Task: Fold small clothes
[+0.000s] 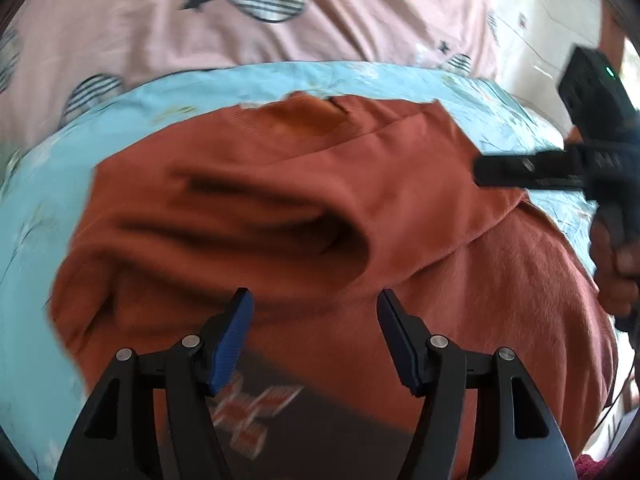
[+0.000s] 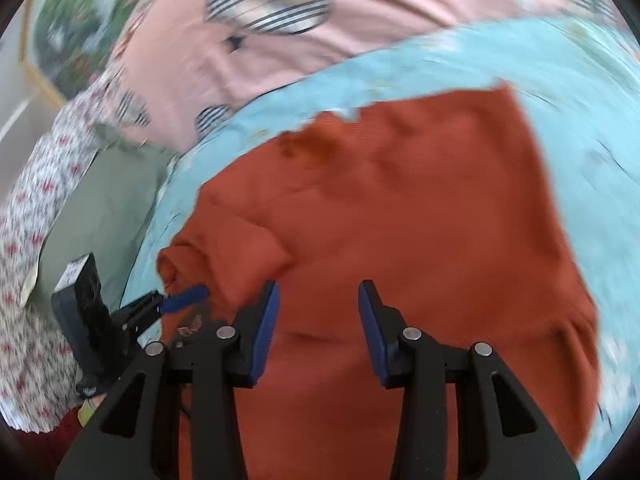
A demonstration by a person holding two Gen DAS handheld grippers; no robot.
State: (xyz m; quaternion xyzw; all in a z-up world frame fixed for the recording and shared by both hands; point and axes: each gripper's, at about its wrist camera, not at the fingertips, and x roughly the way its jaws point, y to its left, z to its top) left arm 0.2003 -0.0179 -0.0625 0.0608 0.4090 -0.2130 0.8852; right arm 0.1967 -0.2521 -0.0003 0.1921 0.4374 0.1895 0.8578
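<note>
A rust-orange small garment (image 1: 360, 208) lies spread on a light blue sheet (image 1: 60, 184), with a rumpled fold on its left part and a dark printed patch (image 1: 260, 404) near me. My left gripper (image 1: 314, 300) is open and empty just above the garment's near part. In the right wrist view the same garment (image 2: 420, 220) fills the middle. My right gripper (image 2: 318, 292) is open and empty above it. The left gripper (image 2: 180, 298) shows at the garment's left edge; the right gripper (image 1: 520, 168) shows at its right edge.
A pink cover (image 1: 160, 20) with striped planets and stars lies beyond the blue sheet (image 2: 520, 56). A person's floral-print clothing (image 2: 36, 240) is at the left of the right wrist view. A hand (image 1: 616, 264) holds the right gripper's handle.
</note>
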